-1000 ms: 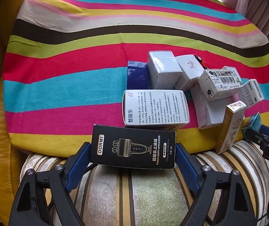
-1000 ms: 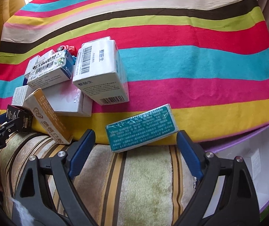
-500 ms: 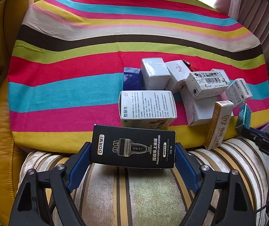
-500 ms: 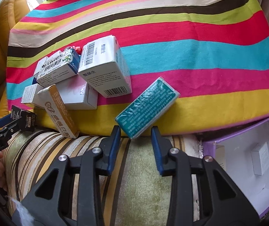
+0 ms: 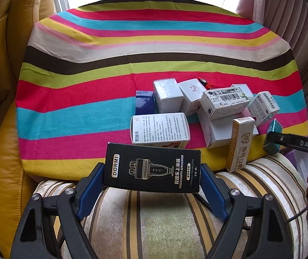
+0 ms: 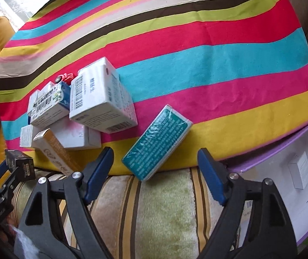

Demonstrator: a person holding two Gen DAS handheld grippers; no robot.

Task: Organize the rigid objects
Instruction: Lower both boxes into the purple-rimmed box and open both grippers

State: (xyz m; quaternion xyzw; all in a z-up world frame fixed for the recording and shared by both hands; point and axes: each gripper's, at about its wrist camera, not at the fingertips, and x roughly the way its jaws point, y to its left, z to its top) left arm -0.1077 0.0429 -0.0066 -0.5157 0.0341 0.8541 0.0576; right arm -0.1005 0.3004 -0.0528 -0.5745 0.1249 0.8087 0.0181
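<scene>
A black DORMI box (image 5: 154,168) hangs crosswise above the striped cushion, with my left gripper (image 5: 151,168) shut on its two short ends. The same black box (image 6: 20,164) shows at the lower left of the right wrist view. A teal box (image 6: 157,142) lies diagonally at the front edge of the striped cloth (image 6: 197,54). My right gripper (image 6: 155,153) stands around its near end, jaws opening, and neither pad touches it. From the left wrist view, the right gripper (image 5: 283,143) sits at the far right by the teal box (image 5: 273,138).
Several white boxes (image 5: 197,108) are heaped on the cloth, with a yellow box (image 5: 240,144) leaning at the front edge. A purple-rimmed open box (image 6: 283,151) at the right holds a small white carton (image 6: 300,170). A yellow leather armrest (image 5: 0,129) lies left.
The right gripper went from open to shut and back to open, and the teal box turned from crosswise to diagonal. The left gripper rose and drew back with the black box.
</scene>
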